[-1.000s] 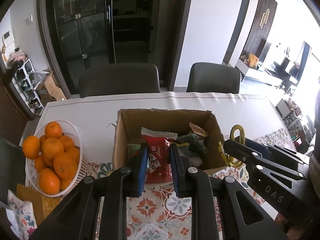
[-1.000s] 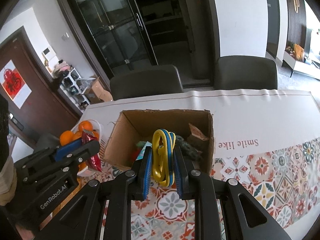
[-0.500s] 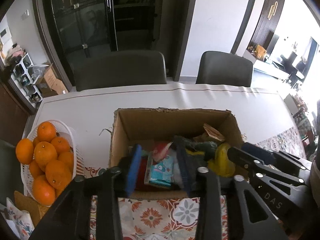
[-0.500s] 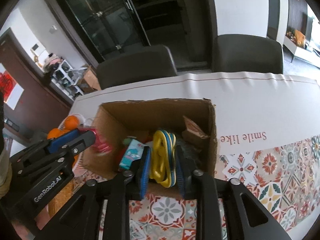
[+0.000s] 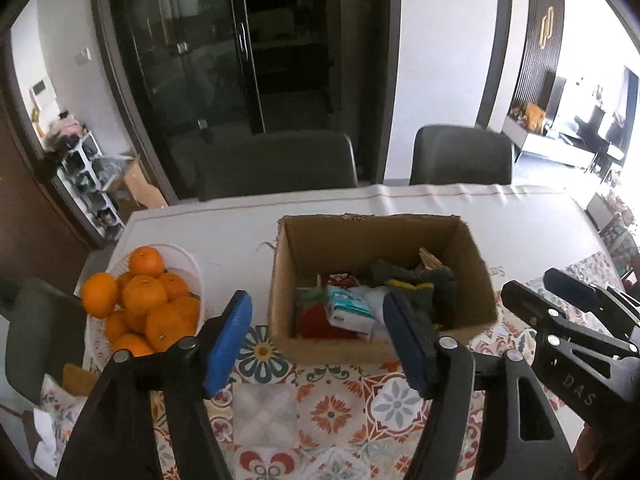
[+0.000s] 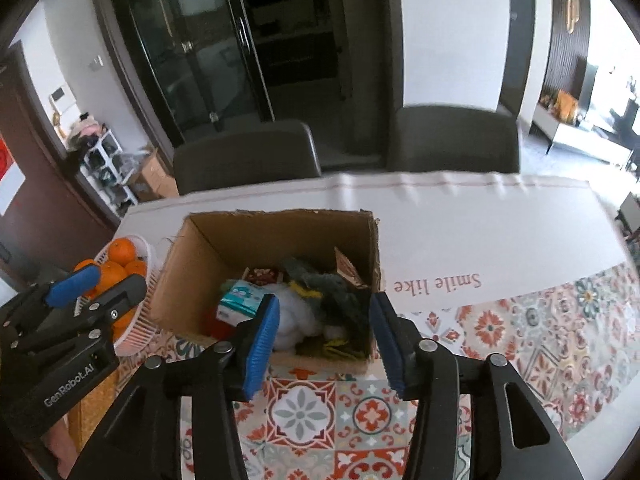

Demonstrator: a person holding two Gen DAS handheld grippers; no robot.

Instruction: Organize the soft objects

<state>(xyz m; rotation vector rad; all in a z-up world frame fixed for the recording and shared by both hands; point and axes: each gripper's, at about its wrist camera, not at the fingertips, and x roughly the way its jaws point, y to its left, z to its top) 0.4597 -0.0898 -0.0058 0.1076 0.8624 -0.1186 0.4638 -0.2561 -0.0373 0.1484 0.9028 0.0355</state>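
Note:
An open cardboard box [image 5: 340, 240] [image 6: 192, 268] stands on the table. Inside lie a red snack packet [image 5: 320, 322], a teal-and-white tissue pack [image 5: 348, 310] [image 6: 240, 302], dark grey and yellow soft items [image 5: 416, 284] [image 6: 332, 292] and something white and fluffy [image 6: 294, 316]. My left gripper [image 5: 320, 338] is open and empty, just in front of the box's near wall. My right gripper [image 6: 322, 330] is open and empty, over the box's near right corner. Each gripper shows in the other's view, the right one [image 5: 560, 300] and the left one [image 6: 88, 284].
A white basket [image 5: 188, 268] [image 6: 136, 332] of oranges [image 5: 144, 304] stands left of the box. The table has a white runner [image 6: 480, 236] behind and a patterned tile cloth [image 5: 328, 404] in front. Two dark chairs [image 5: 280, 164] [image 5: 460, 156] stand at the far edge.
Both grippers opened. The red snack packet left my left gripper and the yellow-and-blue looped item left my right gripper, both into the box. Both grippers drew back toward me.

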